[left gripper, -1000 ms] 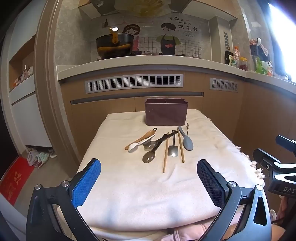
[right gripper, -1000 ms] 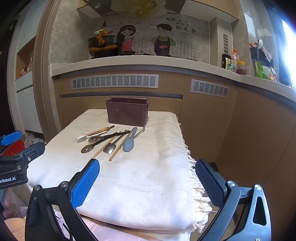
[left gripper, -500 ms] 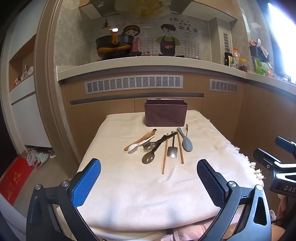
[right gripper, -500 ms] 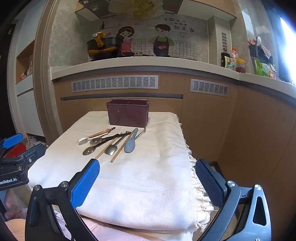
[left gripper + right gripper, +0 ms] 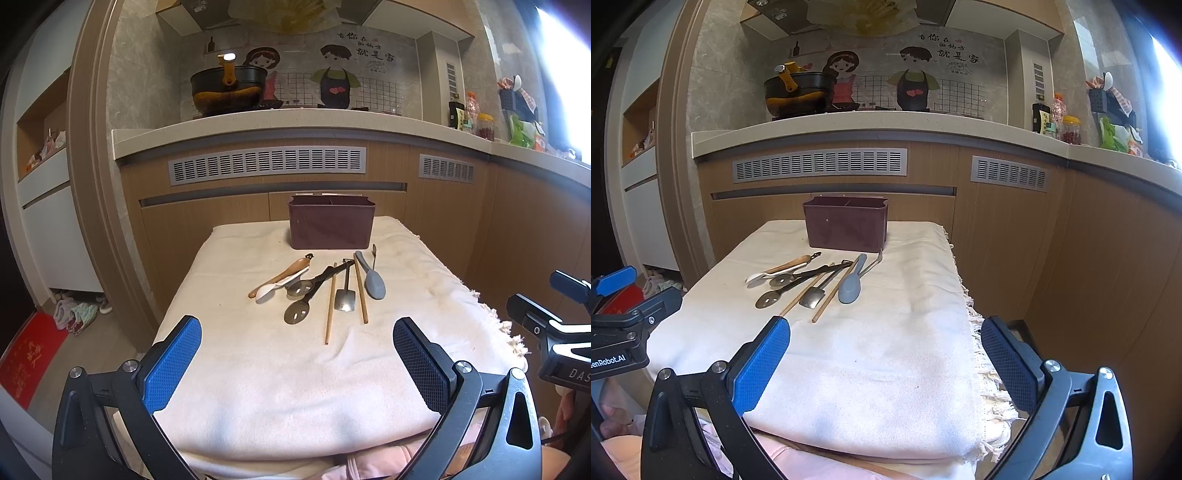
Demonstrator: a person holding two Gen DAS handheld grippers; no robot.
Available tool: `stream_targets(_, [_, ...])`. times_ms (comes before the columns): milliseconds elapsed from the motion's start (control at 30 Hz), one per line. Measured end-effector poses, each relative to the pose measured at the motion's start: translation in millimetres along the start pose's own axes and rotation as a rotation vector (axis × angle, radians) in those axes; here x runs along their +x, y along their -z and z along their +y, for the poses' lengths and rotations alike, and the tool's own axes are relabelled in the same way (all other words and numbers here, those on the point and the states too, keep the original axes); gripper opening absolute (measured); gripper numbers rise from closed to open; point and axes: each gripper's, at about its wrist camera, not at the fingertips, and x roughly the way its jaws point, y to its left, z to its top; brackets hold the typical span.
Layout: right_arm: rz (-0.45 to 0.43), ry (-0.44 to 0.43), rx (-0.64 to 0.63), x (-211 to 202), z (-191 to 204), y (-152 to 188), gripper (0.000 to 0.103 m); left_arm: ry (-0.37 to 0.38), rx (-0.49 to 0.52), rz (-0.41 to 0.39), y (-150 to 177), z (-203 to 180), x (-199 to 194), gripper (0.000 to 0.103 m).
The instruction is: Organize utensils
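Left gripper [image 5: 297, 363] & right gripper [image 5: 884, 360] held level at lower frame, both spread wide, empty; utensils [image 5: 325, 288] centre, w/ holder [image 5: 331, 225] behind.

maroon holder [image 5: 331, 225] | cream cloth [image 5: 280, 369] | grey-blue spoon [image 5: 375, 283] | white spoon [image 5: 266, 291]

Left gripper [image 5: 297, 354] and right gripper [image 5: 885, 352] match: black frames with silver screws, triangular cut-outs, one blue textured pad [image 5: 173, 363] and one black pad [image 5: 421, 363]. White lettering marks each body. Pink clothing [image 5: 665, 454] shows below.
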Motion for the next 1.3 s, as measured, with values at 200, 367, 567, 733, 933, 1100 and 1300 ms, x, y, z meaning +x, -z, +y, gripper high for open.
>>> stream_targets(200, [0.001, -0.021, -0.001, 0.6, 0.9, 0.2, 0.103, -0.002, 0.001, 0.004, 1.4, -0.3, 0.3, 0.103])
stream_targets(367, [0.009, -0.014, 0.006, 1.6, 1.1, 0.2, 0.103, -0.001, 0.004, 0.006, 3.4, 0.2, -0.5, 0.103])
stream_targets(567, [0.009, -0.012, 0.004, 1.1, 1.8, 0.9, 0.103, -0.002, 0.005, 0.007, 3.5, -1.4, 1.7, 0.103])
stream_targets(733, [0.009, -0.011, 0.008, 0.7, 0.5, 1.9, 0.103, -0.003, 0.006, 0.009, 4.3, -4.2, 3.7, 0.103])
stream_targets(933, [0.01, -0.01, 0.007, 0.5, 0.3, 1.3, 0.103, -0.002, 0.006, 0.009, 3.9, -3.8, 3.6, 0.103])
stream_targets(1100, [0.01, -0.011, 0.007, 0.5, 0.2, 1.6, 0.103, -0.001, 0.006, 0.009, 3.6, -3.6, 3.5, 0.103])
stream_targets(1300, [0.011, -0.012, 0.008, 0.4, 0.1, 1.4, 0.103, -0.002, 0.005, 0.006, 2.5, -3.3, 2.6, 0.103])
